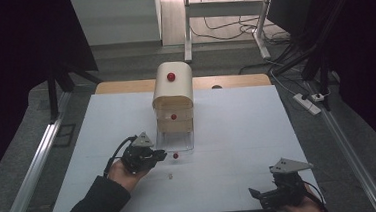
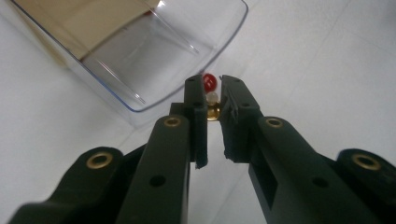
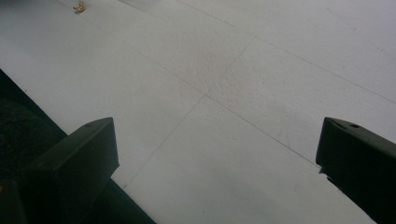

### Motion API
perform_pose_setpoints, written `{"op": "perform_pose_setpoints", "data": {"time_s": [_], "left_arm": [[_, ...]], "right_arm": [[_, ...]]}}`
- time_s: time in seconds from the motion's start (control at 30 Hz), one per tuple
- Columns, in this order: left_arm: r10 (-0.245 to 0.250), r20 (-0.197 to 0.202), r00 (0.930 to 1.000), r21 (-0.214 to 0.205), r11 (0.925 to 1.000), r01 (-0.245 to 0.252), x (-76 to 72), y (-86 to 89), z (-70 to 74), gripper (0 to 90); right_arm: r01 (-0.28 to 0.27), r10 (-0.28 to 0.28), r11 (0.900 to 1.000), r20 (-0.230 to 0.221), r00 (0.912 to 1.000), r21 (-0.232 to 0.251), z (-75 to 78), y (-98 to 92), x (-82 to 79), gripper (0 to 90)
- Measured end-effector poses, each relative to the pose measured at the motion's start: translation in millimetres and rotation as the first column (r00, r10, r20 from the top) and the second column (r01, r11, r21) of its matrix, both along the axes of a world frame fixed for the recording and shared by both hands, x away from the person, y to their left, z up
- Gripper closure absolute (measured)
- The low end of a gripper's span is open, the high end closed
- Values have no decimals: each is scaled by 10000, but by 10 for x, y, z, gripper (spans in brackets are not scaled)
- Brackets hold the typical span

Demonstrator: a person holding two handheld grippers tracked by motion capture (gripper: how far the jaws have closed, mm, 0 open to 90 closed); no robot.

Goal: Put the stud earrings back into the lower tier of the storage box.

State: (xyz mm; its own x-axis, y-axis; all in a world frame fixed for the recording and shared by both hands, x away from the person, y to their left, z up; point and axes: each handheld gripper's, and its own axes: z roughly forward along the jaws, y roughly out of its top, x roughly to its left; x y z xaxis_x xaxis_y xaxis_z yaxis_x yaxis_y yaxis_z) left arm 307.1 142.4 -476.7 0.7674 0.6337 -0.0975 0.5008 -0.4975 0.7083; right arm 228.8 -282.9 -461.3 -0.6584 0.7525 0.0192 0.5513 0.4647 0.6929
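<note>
One small red-knobbed clear drawer (image 2: pixel 154 60), its knob (image 2: pixel 209 82) clamped in the left claw (image 2: pixel 214 100).

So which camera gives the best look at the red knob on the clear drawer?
The left gripper view: the red knob sits close up between the left gripper jaws, on the pulled-out clear drawer. The high view shows it as a small dot.

Black tongs (image 2: pixel 214 100) with brass rivets; dark sleeve (image 1: pixel 90 208).
</note>
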Motion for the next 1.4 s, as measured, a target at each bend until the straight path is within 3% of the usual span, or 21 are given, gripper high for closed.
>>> {"op": "perform_pose_setpoints", "data": {"time_s": [0.6, 1.4], "left_arm": [[451, 251, 9987, -177, 9988, -447, 184, -10, 6, 803], [567, -95, 9983, 210, 9982, -565, 401, -123, -148, 801]], "right_arm": [[2, -2, 10000, -26, 10000, -13, -2, 0, 2, 0], [-46, 46, 10000, -14, 10000, -82, -4, 5, -1, 0]]}}
